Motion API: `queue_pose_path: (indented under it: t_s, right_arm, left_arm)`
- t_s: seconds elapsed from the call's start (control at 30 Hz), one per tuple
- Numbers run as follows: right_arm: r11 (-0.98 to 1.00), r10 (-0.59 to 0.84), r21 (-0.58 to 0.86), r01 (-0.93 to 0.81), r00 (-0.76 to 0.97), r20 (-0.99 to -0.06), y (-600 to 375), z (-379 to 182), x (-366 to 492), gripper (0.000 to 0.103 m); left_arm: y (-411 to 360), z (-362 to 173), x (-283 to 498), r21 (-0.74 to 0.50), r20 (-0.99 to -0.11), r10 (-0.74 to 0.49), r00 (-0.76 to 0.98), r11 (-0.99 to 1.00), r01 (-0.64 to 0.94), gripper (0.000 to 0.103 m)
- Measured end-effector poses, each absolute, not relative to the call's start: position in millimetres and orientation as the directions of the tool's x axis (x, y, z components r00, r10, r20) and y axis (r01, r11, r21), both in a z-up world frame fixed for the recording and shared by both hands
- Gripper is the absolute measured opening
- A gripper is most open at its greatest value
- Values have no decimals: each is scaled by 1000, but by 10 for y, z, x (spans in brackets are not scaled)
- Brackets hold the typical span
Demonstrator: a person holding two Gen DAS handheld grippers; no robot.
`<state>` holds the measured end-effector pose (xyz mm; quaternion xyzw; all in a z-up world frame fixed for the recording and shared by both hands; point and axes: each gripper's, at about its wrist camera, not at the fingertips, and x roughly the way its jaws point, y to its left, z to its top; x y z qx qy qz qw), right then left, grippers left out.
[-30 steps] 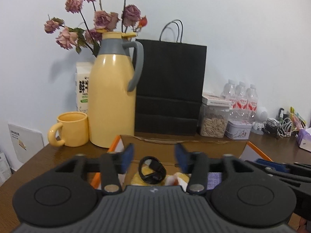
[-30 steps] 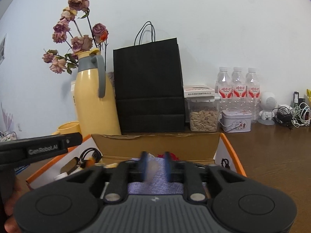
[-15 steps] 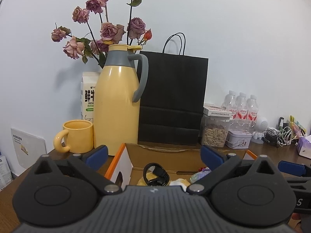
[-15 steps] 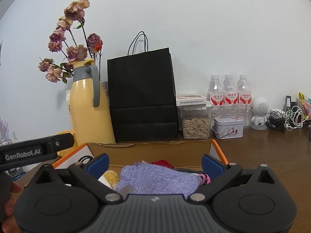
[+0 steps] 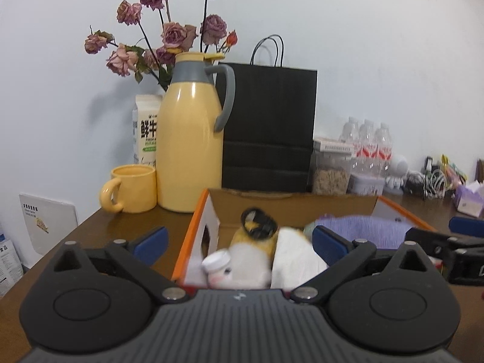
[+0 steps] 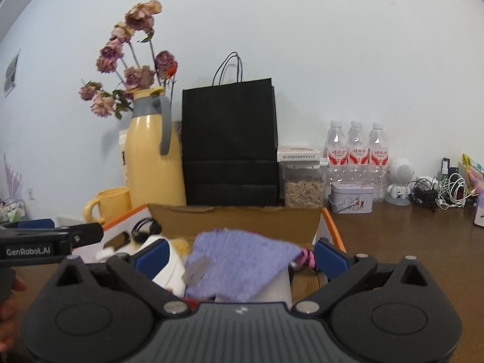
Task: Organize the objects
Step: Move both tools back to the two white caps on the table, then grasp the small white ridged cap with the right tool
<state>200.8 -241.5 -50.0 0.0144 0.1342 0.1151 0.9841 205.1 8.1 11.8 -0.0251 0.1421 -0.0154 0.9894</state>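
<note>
Okay, my left gripper (image 5: 239,240) and right gripper (image 6: 239,251) both gape empty, lower centre, over the orange-edged cardboard box (image 6: 236,219) holding a lilac knitted cloth (image 6: 239,260).

A black paper bag (image 6: 230,142) stands at the back of the table (image 6: 408,242), against the wall. Touching its left side is a yellow thermos jug (image 6: 151,157), with dried roses (image 6: 133,69) behind that and a yellow mug (image 6: 109,205) further left. To the bag's right sit a seed jar (image 6: 302,186), a small tin (image 6: 352,196), three water bottles (image 6: 357,154), a white robot figure (image 6: 399,178) and tangled cables (image 6: 441,190).
</note>
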Motion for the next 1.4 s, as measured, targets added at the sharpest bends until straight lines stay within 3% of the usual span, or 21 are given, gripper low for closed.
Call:
queue_pose_path:
  t_s: [0.43, 0.8, 0.97, 1.2, 1.4]
  right_arm:
    - [957, 284, 46, -286, 892, -351, -2352, -682, 1711, 102]
    - [949, 307, 71, -308, 845, -437, -2265, -797, 1687, 100]
    - [939, 328, 76, -335, 807, -491, -2100, -865, 1732, 85]
    - [929, 348, 92, -359, 758, -552, -1818, -938, 1857, 47]
    - [927, 347, 97, -361, 737, -580, -1655, -961, 1962, 41]
  left_arm:
    - [426, -132, 1711, -93, -396, -22, 918, 996, -16, 103]
    - [516, -186, 1588, -45, -418, -12, 908, 999, -8, 103]
    - [562, -186, 1553, -48, -412, -15, 911, 999, -5, 103]
    - [539, -186, 1561, -33, -414, -6, 910, 999, -9, 103]
    - [558, -184, 1545, -44, -410, -11, 912, 999, -8, 103]
